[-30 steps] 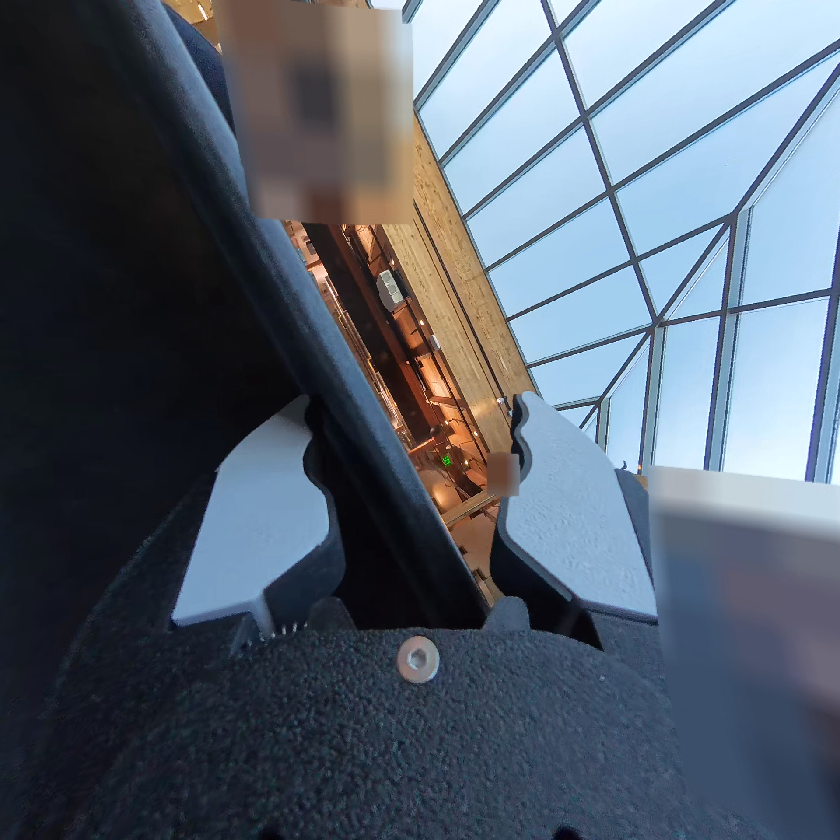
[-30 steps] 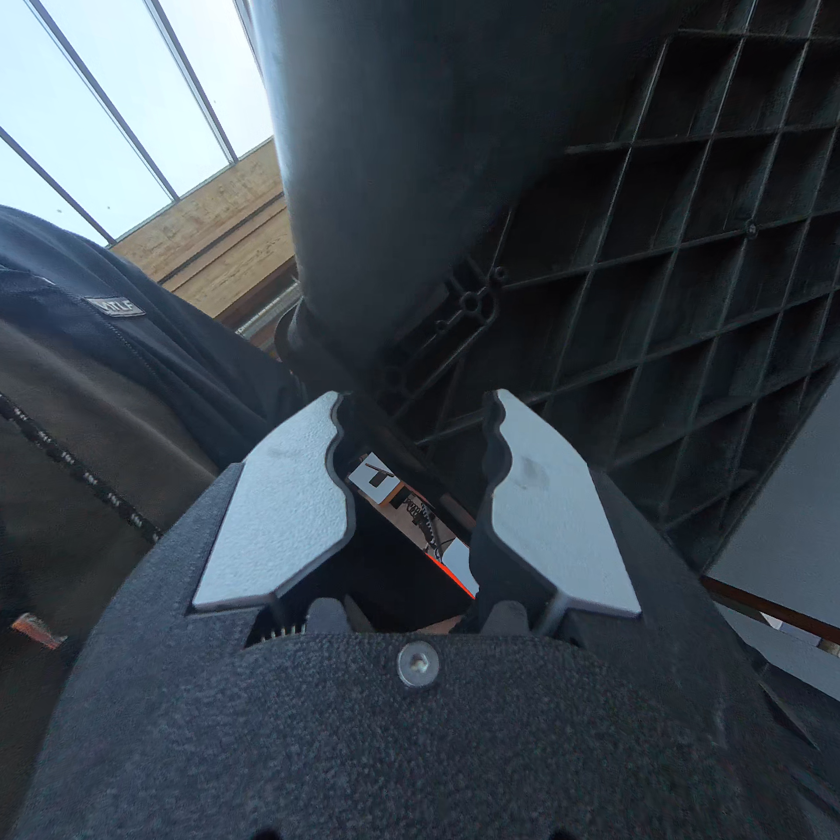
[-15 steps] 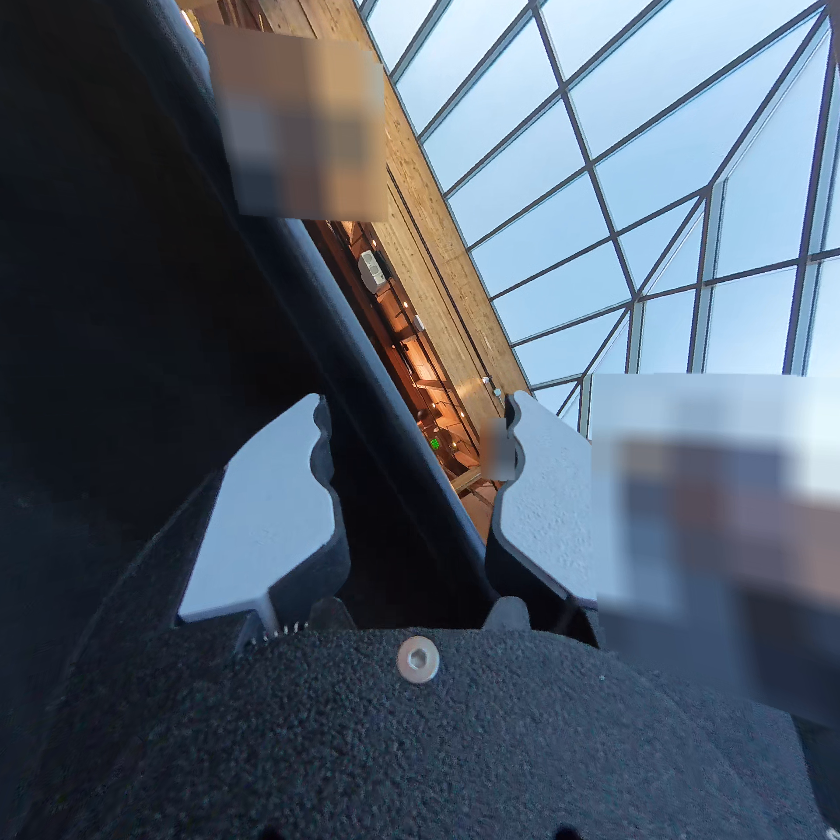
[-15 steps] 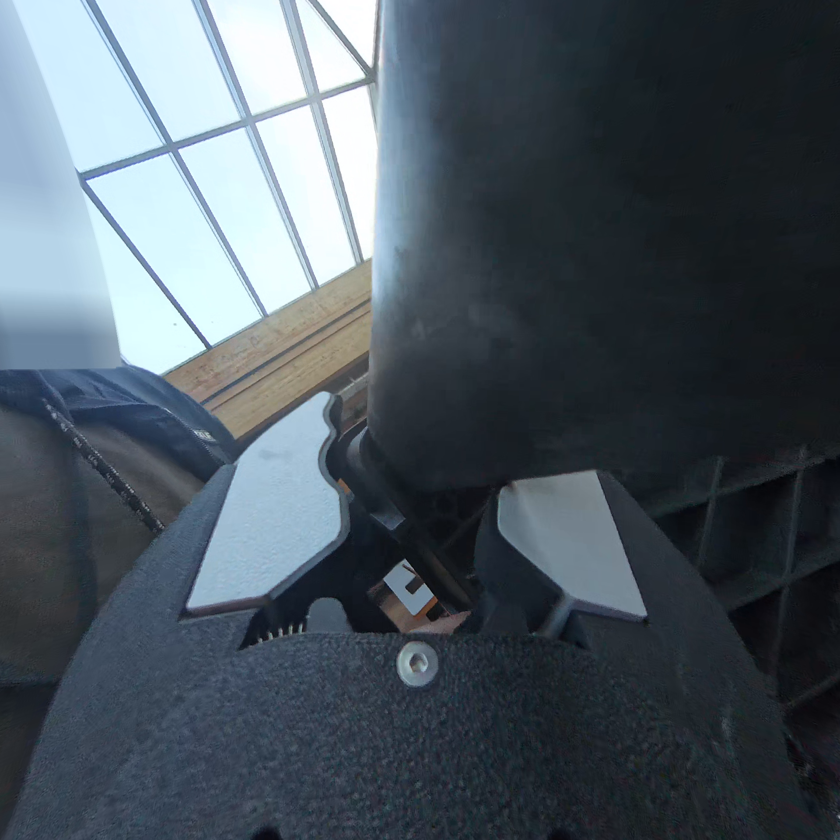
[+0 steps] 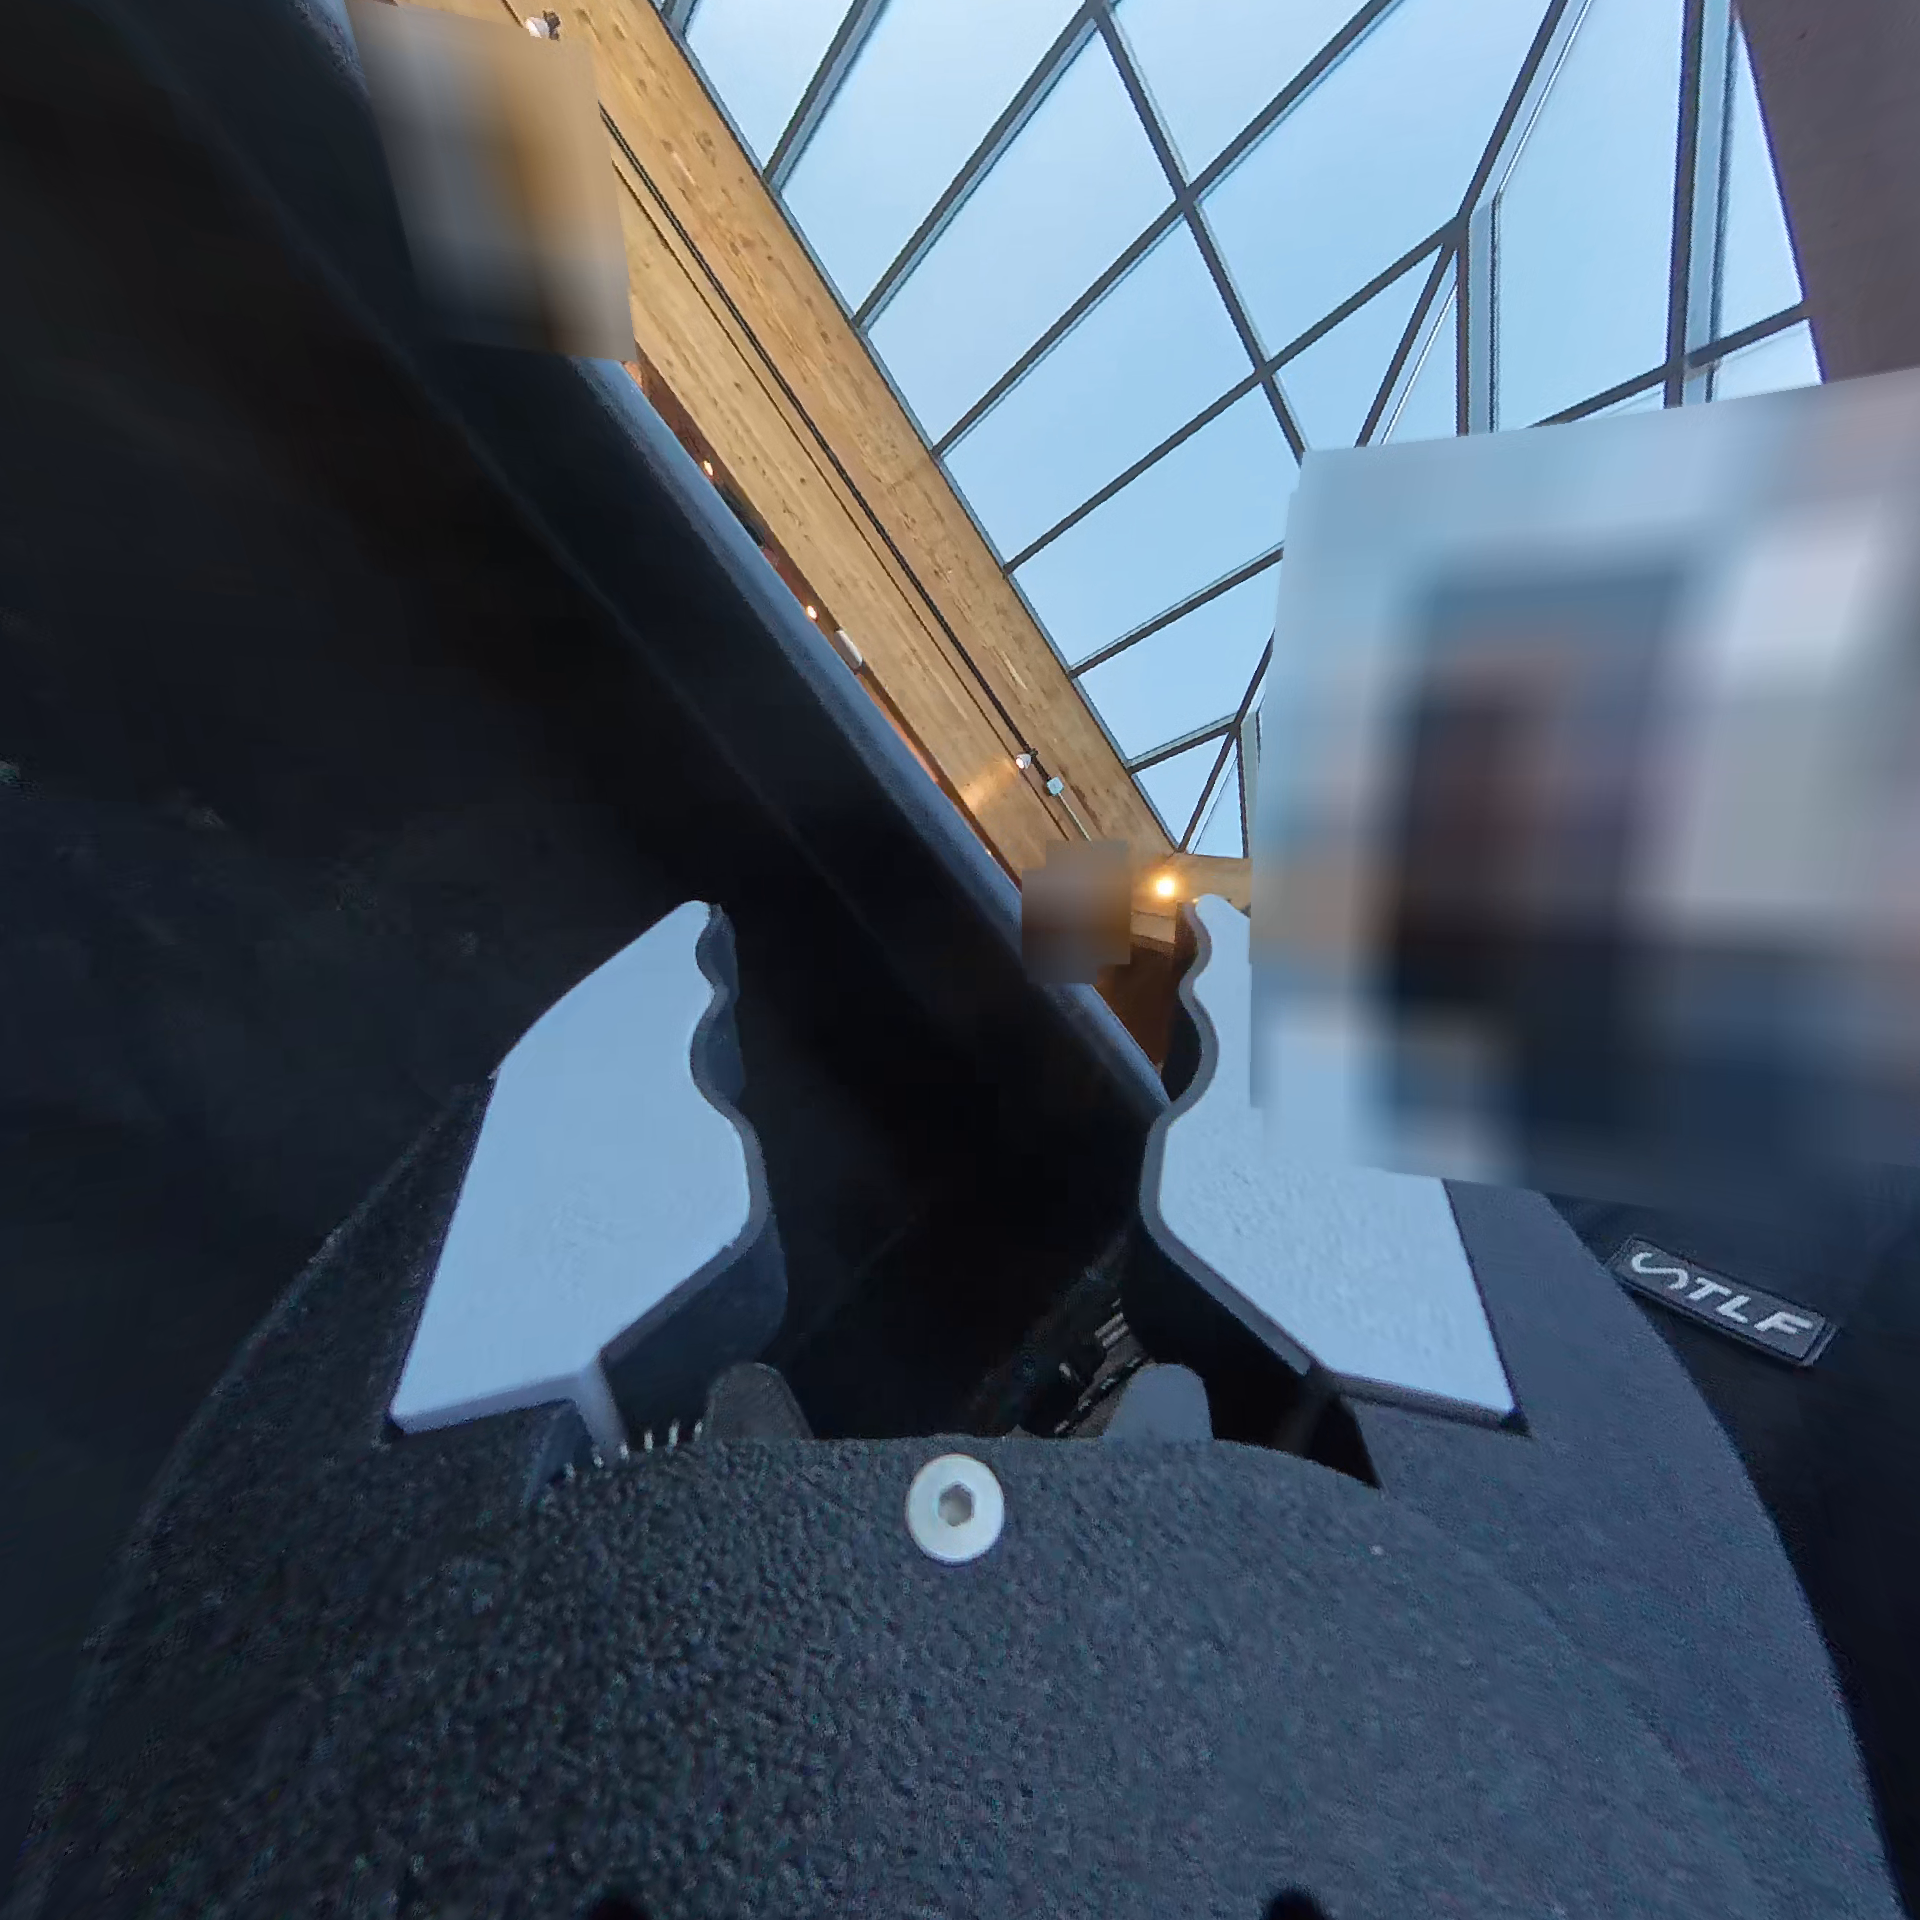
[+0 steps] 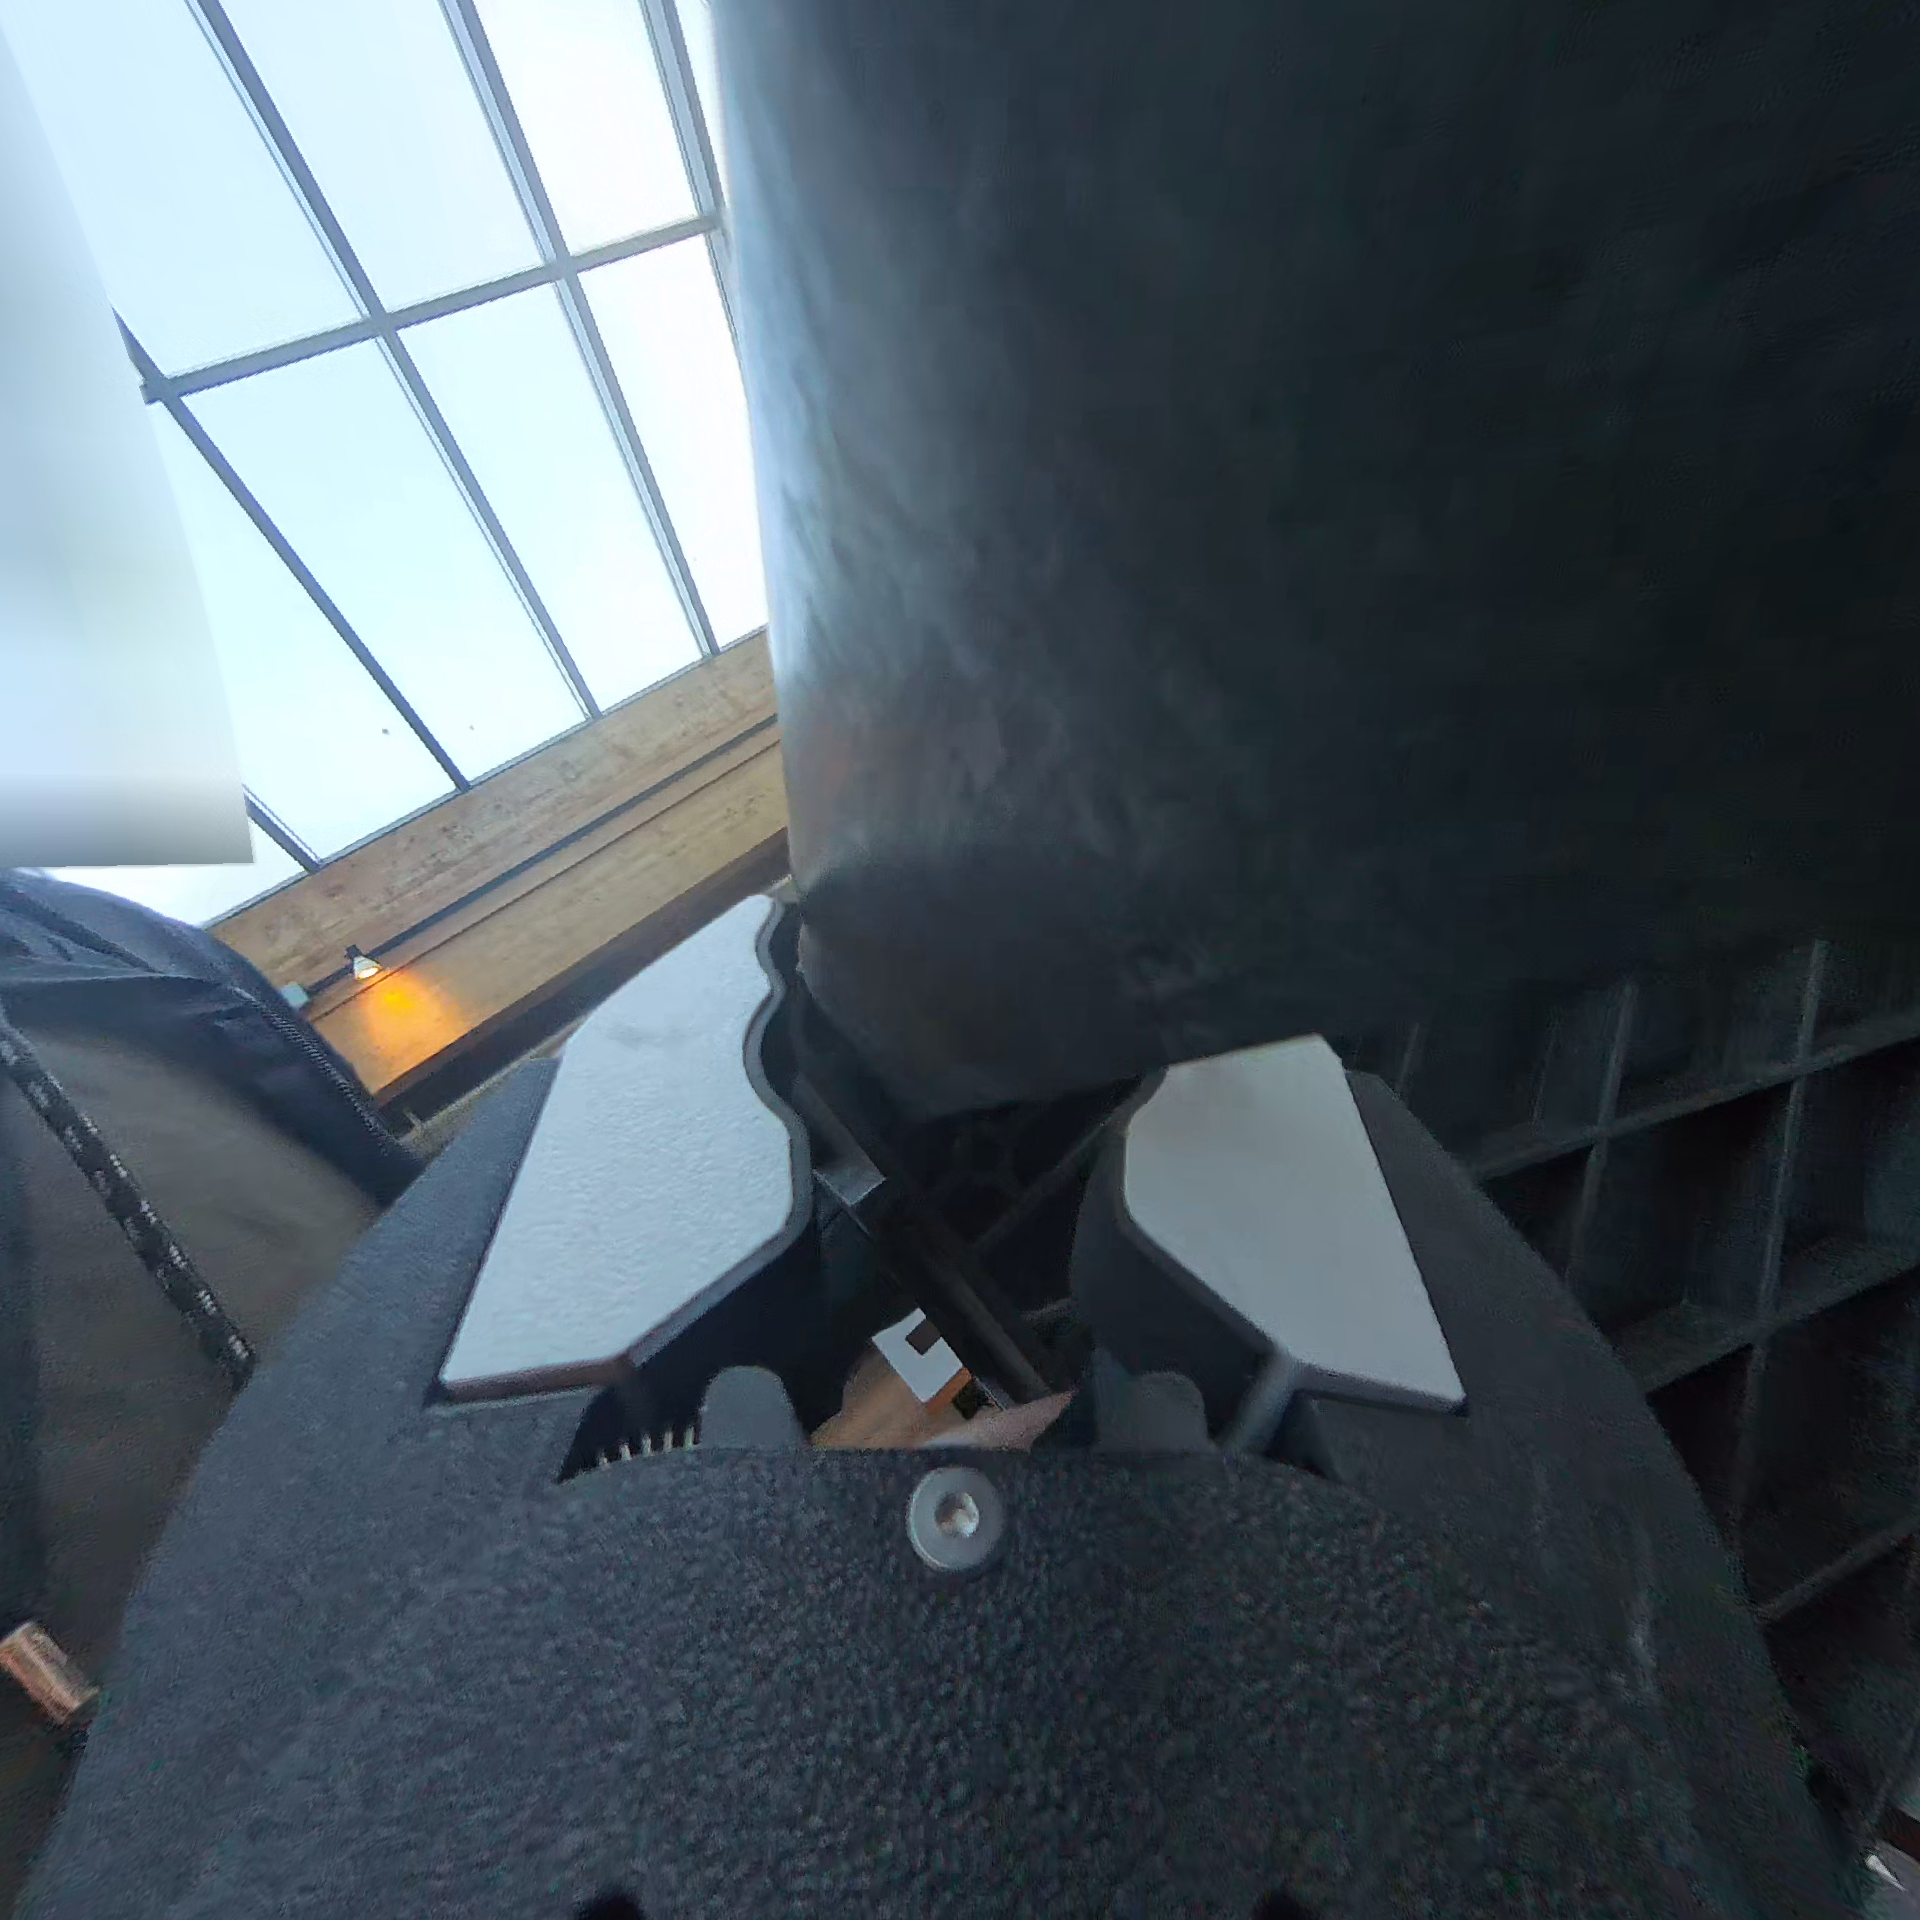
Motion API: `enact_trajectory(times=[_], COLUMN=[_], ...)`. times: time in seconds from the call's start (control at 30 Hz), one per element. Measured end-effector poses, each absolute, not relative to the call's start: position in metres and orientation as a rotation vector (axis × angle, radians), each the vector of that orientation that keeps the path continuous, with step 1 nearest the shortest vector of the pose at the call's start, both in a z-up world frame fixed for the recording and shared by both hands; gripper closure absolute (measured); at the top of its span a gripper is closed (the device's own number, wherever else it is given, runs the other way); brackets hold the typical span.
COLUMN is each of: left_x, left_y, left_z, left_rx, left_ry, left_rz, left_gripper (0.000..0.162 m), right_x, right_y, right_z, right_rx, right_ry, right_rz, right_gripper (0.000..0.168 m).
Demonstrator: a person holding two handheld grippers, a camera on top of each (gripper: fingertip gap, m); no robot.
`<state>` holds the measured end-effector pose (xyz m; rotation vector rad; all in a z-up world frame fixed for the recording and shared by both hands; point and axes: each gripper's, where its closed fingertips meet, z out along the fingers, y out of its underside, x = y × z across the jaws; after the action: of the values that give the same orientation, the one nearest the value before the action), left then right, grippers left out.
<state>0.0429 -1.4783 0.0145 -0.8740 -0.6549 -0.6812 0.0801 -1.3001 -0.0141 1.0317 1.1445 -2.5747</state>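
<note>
Both grippers point up toward a glass roof. My left gripper (image 5: 961, 914) is open. A dark grey rim (image 5: 831, 748) of a large black panel (image 5: 312, 727) runs diagonally between its fingers; I cannot tell if it touches them. My right gripper (image 6: 997, 997) is open, close under a wide dark cylinder (image 6: 1299, 468) that hides its right fingertip. A black ribbed grid surface (image 6: 1662, 1195) lies behind the cylinder. A small white and orange piece (image 6: 920, 1351) shows low between the right fingers.
The glass roof (image 5: 1091, 312) with dark bars and a wooden beam (image 5: 810, 416) fill the upper left wrist view. A person's dark jacket (image 5: 1714, 1320) is at the right there, and a brown sleeve (image 6: 125, 1195) at the left of the right wrist view. A lamp (image 6: 364, 966) glows on the beam. The gap from one gripper's tips to the other's is roughly 20 cm.
The right gripper has swung so that the dark cylinder now covers its right fingertip and most of the grid. The left view has tilted; the person at its right looms larger. Both jaws stay open.
</note>
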Motion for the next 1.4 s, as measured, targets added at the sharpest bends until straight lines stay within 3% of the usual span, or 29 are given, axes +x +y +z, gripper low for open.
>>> enact_trajectory(times=[0.03,0.27,0.4,0.63,0.87,1.0,1.07,1.23,1.4], left_x=[0.05,0.083,0.095,0.118,0.135,0.129,0.127,0.124,0.119], left_y=[-1.477,-1.469,-1.471,-1.485,-1.476,-1.468,-1.465,-1.449,-1.438], left_z=[0.014,0.029,0.007,-0.172,-0.316,-0.35,-0.366,-0.383,-0.384], left_rx=[-0.897,-0.962,-1.052,-1.507,-1.913,-2.014,-2.075,-2.132,-2.081], left_ry=[-0.648,-0.607,-0.628,-0.864,-0.979,-0.968,-0.966,-0.939,-0.957], left_rz=[-0.668,-0.586,-0.51,-0.308,-0.149,-0.039,-0.011,0.043,0.115], left_gripper=[0.082,0.084,0.083,0.075,0.086,0.093,0.098,0.118,0.121], right_x=[0.081,0.09,0.1,0.122,0.126,0.111,0.109,0.104,0.097], right_y=[-1.3,-1.303,-1.313,-1.35,-1.345,-1.329,-1.331,-1.328,-1.32], right_z=[-0.016,-0.019,-0.068,-0.209,-0.315,-0.347,-0.354,-0.35,-0.358], right_rx=[1.03,1.0,1.047,1.121,1.268,1.206,1.078,0.886,0.744], right_ry=[1.16,1.21,1.492,2.154,2.522,2.807,2.907,3.108,3.28], right_rz=[-2.563,-2.509,-2.409,-2.051,-1.642,-1.435,-1.375,-1.294,-1.023], right_gripper=[0.108,0.112,0.111,0.113,0.116,0.115,0.129,0.135,0.128])
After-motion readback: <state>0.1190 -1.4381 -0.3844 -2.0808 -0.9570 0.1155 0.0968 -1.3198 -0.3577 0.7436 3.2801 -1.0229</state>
